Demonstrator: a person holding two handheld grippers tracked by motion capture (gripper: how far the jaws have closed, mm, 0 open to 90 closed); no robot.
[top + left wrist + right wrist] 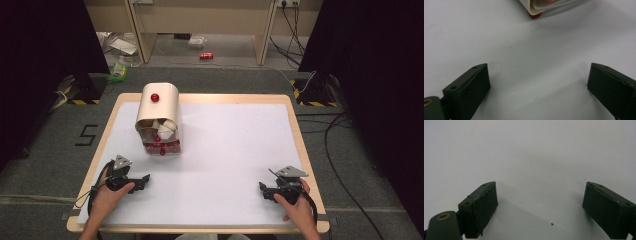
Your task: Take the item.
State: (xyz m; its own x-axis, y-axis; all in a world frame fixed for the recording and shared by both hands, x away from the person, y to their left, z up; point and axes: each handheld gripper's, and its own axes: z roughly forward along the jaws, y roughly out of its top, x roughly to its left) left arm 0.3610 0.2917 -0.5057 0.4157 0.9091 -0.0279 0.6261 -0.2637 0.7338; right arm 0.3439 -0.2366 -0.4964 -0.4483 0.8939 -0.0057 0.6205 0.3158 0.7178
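Both the left gripper (pixel 145 178) and right gripper (pixel 262 189) are being held wide open, empty, near the cream box (pixel 159 112).

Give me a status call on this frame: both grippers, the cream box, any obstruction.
Left gripper open, empty, resting on the table. Right gripper open, empty, near the right edge. Cream box untouched, beyond the left gripper. Nothing in the way.

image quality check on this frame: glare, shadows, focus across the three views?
High view: even light on the white table, dark curtains at both sides, the cream container soft but readable, no glare. Left gripper view: left gripper with jaws apart and blurred up close, soft shadow across the mat, container's corner cut off at the top. Right gripper view: right gripper open, jaws soft, mat bright and featureless.
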